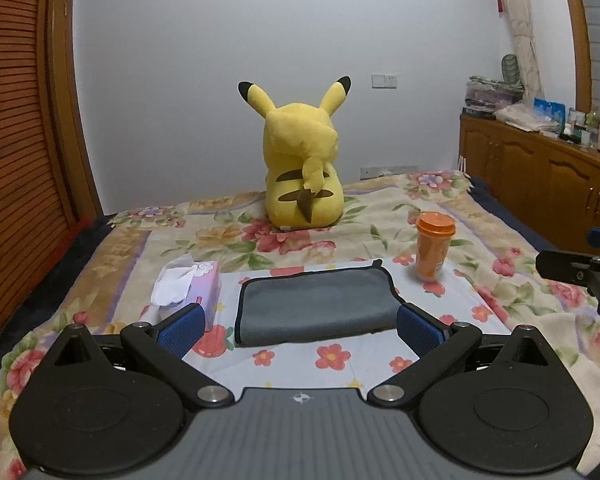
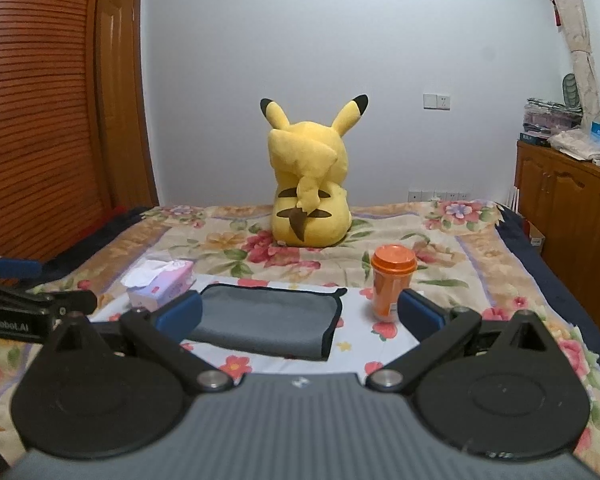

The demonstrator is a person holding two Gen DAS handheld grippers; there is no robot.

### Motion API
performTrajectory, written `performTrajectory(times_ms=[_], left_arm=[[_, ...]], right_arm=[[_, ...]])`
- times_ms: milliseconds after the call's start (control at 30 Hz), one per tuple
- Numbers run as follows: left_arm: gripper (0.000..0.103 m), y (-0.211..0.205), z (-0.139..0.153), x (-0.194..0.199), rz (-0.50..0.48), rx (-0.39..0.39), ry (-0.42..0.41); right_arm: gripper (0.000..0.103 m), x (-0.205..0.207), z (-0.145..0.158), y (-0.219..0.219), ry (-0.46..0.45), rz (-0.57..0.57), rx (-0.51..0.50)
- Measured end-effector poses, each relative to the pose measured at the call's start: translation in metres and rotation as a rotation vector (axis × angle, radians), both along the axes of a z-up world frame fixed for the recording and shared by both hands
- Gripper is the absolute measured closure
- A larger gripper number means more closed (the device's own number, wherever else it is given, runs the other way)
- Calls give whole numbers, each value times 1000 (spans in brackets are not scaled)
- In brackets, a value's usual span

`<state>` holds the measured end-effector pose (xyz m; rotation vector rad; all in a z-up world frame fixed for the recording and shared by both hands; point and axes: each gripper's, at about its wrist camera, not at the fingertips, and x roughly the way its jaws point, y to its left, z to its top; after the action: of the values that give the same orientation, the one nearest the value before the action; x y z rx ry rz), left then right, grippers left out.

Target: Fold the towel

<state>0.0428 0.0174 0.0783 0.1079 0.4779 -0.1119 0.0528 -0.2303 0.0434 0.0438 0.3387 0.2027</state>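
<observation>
A grey towel (image 1: 316,304) with a dark border lies folded into a flat rectangle on the flowered bedspread; it also shows in the right wrist view (image 2: 268,320). My left gripper (image 1: 300,330) is open and empty, just in front of the towel, its blue pads (image 1: 182,330) wide apart. My right gripper (image 2: 300,314) is open and empty, held near the towel's right end. The right gripper shows at the right edge of the left wrist view (image 1: 580,272), and the left gripper at the left edge of the right wrist view (image 2: 16,304).
An orange lidded cup (image 1: 432,246) stands right of the towel, also in the right wrist view (image 2: 392,282). A pink tissue box (image 1: 192,288) sits left of it. A yellow Pikachu plush (image 1: 302,168) sits at the back. A wooden cabinet (image 1: 540,176) lines the right wall.
</observation>
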Motion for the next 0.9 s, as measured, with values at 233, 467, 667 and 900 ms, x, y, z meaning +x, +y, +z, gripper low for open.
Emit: performTrajectory(times_ms=[233,467,667,900], left_arm=[[0,-2,-5,-24,1,6,-2],[0,-3,-21,-37,-6,-17,19],[0,-4,-41,-42,-6,-11,39],[0,0,-70,-37,1,-32,88]], right_arm=[[0,-22,-7,4,-5,2,-1],[0,-38,-25,6,2,5,0],[0,-43,-38,7,17,2,5],[0,-38,-63,8,43,-14,8]])
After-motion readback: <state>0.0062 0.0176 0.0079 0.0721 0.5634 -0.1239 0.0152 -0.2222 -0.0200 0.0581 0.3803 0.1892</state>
